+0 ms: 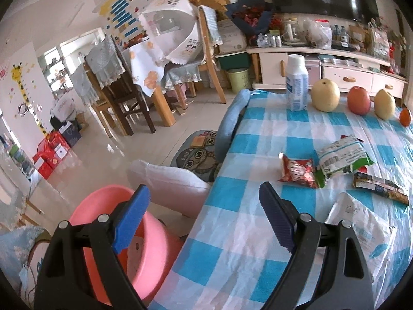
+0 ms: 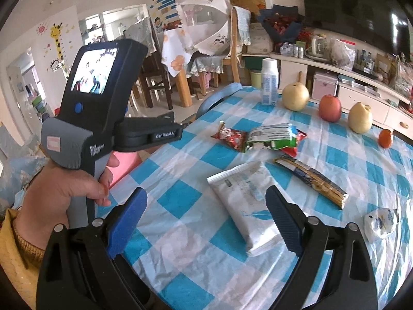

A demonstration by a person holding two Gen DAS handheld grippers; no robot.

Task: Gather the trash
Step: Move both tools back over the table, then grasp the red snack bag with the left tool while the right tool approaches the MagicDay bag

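- Both jaws stand wide apart with nothing between the pads: the left gripper [image 1: 204, 197] hangs over the table's near-left edge, the right gripper [image 2: 206, 201] over the checked tablecloth [image 2: 180, 232].
- Straddled by the right gripper's fingers in its own view, a white flat pack [image 2: 247, 206] lies on the cloth, untouched.
- Just beyond it lies a dark-and-gold long wrapper [image 2: 312, 180]; to the right, near the edge, a crumpled white wrapper [image 2: 382, 223].
- Farther in, a red snack wrapper [image 2: 231, 138] touches a green-and-white packet [image 2: 272, 137].
- Along the far side stand a white bottle [image 2: 269, 81], a yellow pear [image 2: 295, 97], a red apple [image 2: 330, 108], a second pear [image 2: 360, 117] and a small orange fruit [image 2: 385, 138], well apart from the wrappers.
- Below the left gripper, beside the table, sits a pink basin [image 1: 155, 245].
- A hand [image 2: 64, 193] with a yellow sleeve grips the left gripper's handle.
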